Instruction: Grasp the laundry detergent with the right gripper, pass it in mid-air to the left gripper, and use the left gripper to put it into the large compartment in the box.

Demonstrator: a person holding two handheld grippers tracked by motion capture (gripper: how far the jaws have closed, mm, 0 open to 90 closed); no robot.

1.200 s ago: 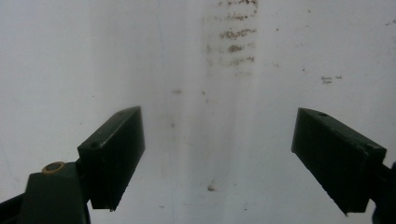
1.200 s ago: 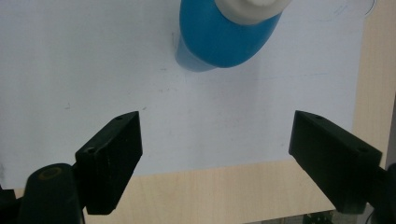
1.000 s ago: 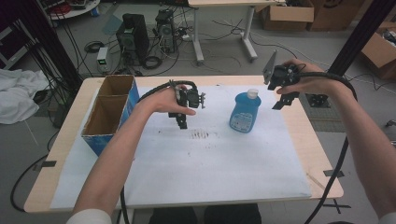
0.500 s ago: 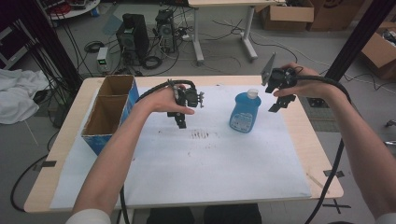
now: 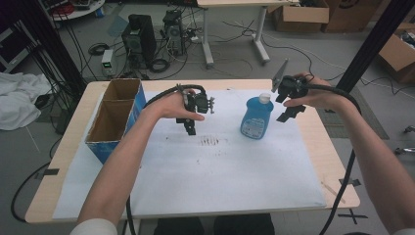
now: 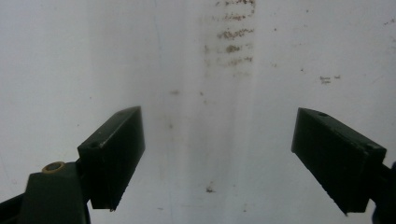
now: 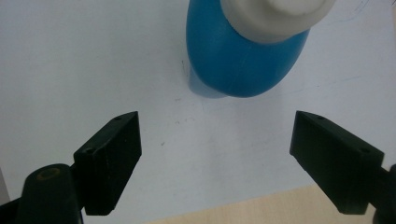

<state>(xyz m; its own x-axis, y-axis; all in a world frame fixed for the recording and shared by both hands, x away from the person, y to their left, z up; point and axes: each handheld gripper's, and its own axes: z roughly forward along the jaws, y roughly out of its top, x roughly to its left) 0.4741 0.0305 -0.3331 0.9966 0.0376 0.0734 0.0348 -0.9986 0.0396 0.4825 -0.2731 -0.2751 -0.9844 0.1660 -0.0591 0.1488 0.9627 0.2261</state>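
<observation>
A blue bottle [image 5: 257, 116] with a white cap stands upright on the white sheet, right of centre. My right gripper [image 5: 290, 111] hangs just right of it, above the sheet, open with nothing between its fingers. In the right gripper view the bottle [image 7: 243, 51] is seen from above, beyond the wide-open right gripper [image 7: 231, 161]. My left gripper [image 5: 189, 127] hovers left of the bottle, pointing down at the sheet. It is open and empty; the left gripper [image 6: 233, 161] looks straight at a smudged patch [image 6: 231, 42] of the sheet.
An open cardboard box [image 5: 116, 115] with a blue side stands at the table's left. A white sheet [image 5: 220, 171] covers most of the wooden table [image 5: 337, 161]. Dark smudges [image 5: 210, 141] mark the sheet's middle. Cables trail from both grippers.
The right gripper has drifted slightly left and up, closer to the bottle. The left gripper and the bottle have stayed put.
</observation>
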